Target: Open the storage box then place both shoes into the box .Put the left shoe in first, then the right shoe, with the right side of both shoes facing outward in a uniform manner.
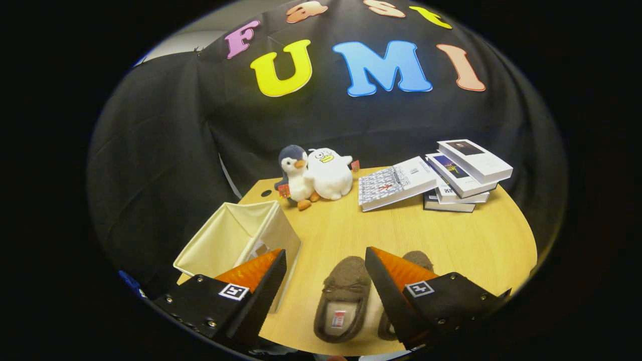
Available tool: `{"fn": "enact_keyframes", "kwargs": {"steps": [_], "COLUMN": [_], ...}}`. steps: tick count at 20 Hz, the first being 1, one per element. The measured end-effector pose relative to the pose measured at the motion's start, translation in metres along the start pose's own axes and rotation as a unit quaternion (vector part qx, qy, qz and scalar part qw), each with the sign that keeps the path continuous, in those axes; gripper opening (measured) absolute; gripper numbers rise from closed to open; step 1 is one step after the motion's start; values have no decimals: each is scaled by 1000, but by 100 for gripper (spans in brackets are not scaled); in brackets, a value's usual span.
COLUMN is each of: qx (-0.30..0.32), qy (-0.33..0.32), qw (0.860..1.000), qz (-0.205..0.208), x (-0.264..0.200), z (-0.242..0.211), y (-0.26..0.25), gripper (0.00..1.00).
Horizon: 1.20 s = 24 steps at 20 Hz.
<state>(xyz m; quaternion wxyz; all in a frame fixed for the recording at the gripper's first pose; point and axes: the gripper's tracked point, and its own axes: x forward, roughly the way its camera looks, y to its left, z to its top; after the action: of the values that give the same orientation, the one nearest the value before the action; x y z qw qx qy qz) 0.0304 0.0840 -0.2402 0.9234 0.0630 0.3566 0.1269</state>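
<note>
Shoes (346, 301) — two brown slippers — lie side by side on the wooden table (426, 235), and we see one between the fingers, the other partly behind the right finger. Our gripper (326, 263) hangs above them, spread wide, grasping nothing. Just left stands the cream storage box (235, 240), its top open — beyond it sit two plush toys (316, 175) and stacked books (441, 178).

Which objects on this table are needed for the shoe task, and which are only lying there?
Needed:
- storage box, open on top
- brown shoe between the open gripper fingers
- second shoe, partly behind one finger

Only lying there:
- penguin plush
- white plush
- stack of books
- open book
</note>
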Motion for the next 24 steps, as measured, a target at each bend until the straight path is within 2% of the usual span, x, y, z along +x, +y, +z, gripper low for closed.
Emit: {"fn": "enact_keyframes", "kwargs": {"steps": [7,19,24], "qx": [-26,-75,-89], "qy": [58,147,164], "qw": [998,986,982], "qz": [-19,-29,-31], "x": [17,45,58], "z": [-53,-122,-129], "y": [-33,-55,-53], "gripper": [98,98,90]}}
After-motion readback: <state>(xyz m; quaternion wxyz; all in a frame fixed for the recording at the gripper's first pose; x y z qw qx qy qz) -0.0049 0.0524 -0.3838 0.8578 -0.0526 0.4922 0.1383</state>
